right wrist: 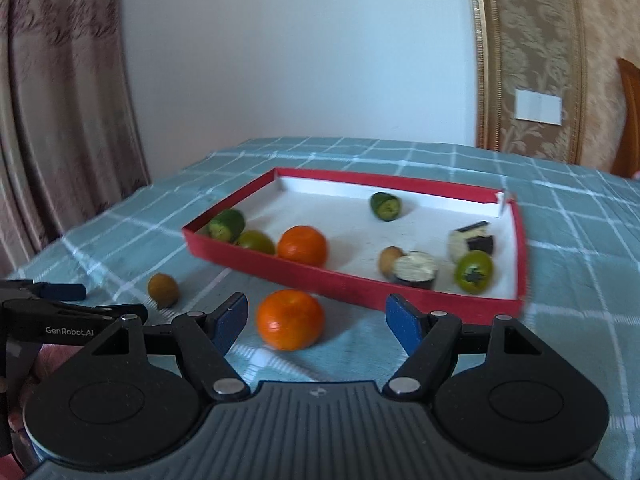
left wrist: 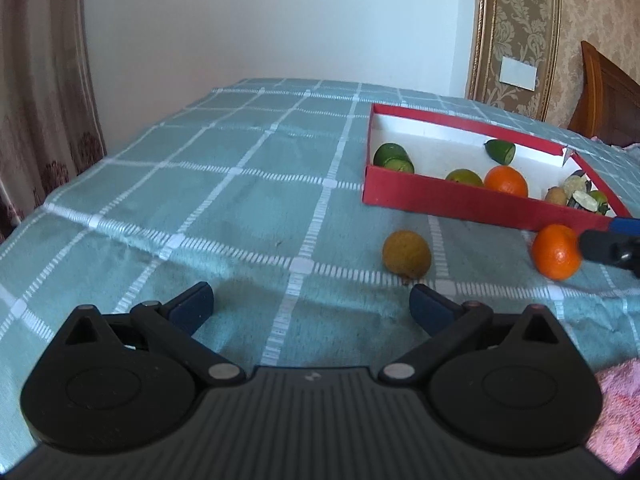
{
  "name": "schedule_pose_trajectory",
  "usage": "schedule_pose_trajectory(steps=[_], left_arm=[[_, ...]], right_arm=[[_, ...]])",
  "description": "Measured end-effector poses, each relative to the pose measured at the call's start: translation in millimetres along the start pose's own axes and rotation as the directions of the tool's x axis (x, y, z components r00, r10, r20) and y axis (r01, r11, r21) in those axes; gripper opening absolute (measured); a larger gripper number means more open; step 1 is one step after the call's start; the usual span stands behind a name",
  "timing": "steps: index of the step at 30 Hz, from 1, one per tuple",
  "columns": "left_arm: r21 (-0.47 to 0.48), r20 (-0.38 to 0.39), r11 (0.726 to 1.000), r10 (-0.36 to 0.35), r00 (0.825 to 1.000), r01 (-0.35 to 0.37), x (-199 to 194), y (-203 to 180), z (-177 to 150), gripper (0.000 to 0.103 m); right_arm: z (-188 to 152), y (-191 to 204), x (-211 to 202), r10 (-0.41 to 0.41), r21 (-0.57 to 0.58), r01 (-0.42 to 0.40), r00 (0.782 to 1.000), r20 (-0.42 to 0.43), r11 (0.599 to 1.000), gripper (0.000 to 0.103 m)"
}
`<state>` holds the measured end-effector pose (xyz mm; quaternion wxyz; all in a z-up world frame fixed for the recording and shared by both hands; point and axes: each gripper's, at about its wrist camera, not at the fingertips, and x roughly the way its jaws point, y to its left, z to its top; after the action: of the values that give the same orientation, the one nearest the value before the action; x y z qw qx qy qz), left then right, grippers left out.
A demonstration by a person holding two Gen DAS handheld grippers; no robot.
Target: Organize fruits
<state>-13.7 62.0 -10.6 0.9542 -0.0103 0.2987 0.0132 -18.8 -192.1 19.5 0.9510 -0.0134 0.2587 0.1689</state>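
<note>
Right wrist view: glossy round orange between spread right tongs; left tongs apart.

Cloth left of red box bare; orange between right gripper fingers.

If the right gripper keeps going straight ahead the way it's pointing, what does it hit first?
Most likely the orange on the cloth: it sits just ahead of the open right gripper, slightly left of centre between its fingers. The red box lies behind it.
</note>
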Motion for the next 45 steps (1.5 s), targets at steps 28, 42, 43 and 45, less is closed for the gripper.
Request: schedule_pose_trajectory(steps=[28, 42, 43, 45], left_arm=[[0.005, -0.010, 1.000, 0.005, 1.000, -0.005, 2.1, -1.5, -0.4, 0.103], [0.010, -0.012, 1.000, 0.012, 1.000, -0.012, 3.1, -2.2, -0.6, 0.103], [0.009, -0.012, 1.000, 0.012, 1.000, -0.012, 3.1, -2.2, -0.6, 0.103], [0.009, -0.012, 1.000, 0.012, 1.000, -0.012, 3.1, -2.2, -0.6, 0.103]], right_arm=[[-0.4, 8.7, 43.5, -0.005, -0.001, 0.005, 0.992, -0.125, 1.000, 0.053], [-1.1, 11.1, 42.5, 0.006, -0.002, -0.007, 0.993, -0.118, 1.000, 0.045], [-1.0, 10.7, 42.3, 0.008, 0.000, -0.008, 0.993, -0.118, 1.000, 0.045], [-1.2, 10.2, 41.6, 0.009, 0.005, -0.009, 0.993, -0.115, 1.000, 0.045]])
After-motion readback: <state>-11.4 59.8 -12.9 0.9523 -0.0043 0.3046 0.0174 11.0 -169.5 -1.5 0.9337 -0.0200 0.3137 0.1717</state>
